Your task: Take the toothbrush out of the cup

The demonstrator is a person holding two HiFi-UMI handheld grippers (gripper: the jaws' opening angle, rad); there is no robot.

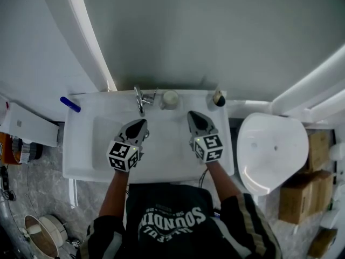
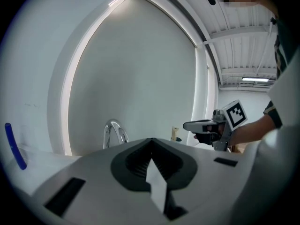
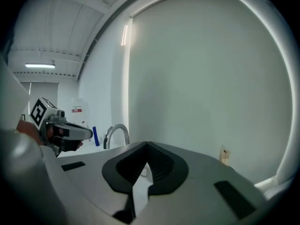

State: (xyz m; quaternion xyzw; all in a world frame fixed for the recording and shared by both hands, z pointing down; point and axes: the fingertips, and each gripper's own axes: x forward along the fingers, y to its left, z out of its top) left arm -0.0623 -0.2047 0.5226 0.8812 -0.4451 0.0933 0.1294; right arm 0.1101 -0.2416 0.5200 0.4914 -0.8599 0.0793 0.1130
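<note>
The left gripper (image 2: 151, 140) and the right gripper (image 3: 147, 145) both have their jaws pressed together on nothing. Both hang over the basin of the sink (image 1: 75, 150), the left just before the tap (image 1: 140, 99), the right near the cup (image 1: 170, 99) at the sink's back edge. Nothing shows sticking out of the cup, and what I take for the toothbrush (image 1: 70, 104), a blue stick, lies well apart at the back left corner, so the task looks done. A small pot (image 1: 218, 97) at the back right corner, too small to read, leaves some doubt.
</note>
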